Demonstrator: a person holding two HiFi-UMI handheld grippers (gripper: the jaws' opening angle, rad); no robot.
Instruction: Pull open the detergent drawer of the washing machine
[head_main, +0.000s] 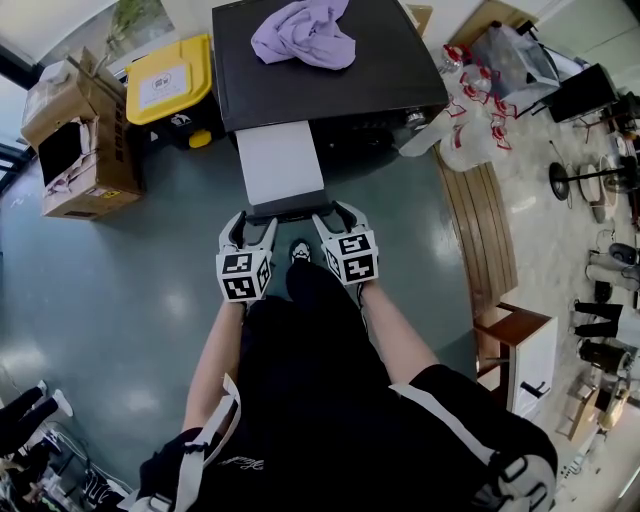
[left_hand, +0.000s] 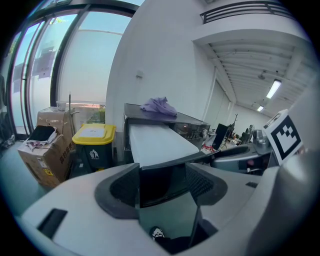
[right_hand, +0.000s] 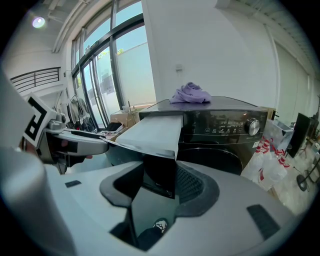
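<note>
The left tongs (head_main: 250, 223) are closed on the left end of the drawer's dark front panel. In the left gripper view the panel fills the gap between the ribbed pads. The right tongs (head_main: 337, 215) grip the panel's right end the same way, jaws fairly wide because the panel is thick. Both sit at the middle of the head view, just above the person's shoe (head_main: 299, 252).

The drawer (head_main: 280, 165) runs from the tongs up the frame as a long pale tray. It stands far out of the washing machine (head_main: 330, 90), which fills the upper middle with a purple cloth (head_main: 305, 35) on its lid. A yellow-lidded bin (head_main: 170, 80) and cardboard boxes (head_main: 75, 140) stand at upper left.

The pull looks nearly done. Any remaining travel calls for a straight, level draw toward the person with both sides kept even so the tray does not skew. Then the jaws should open.
</note>
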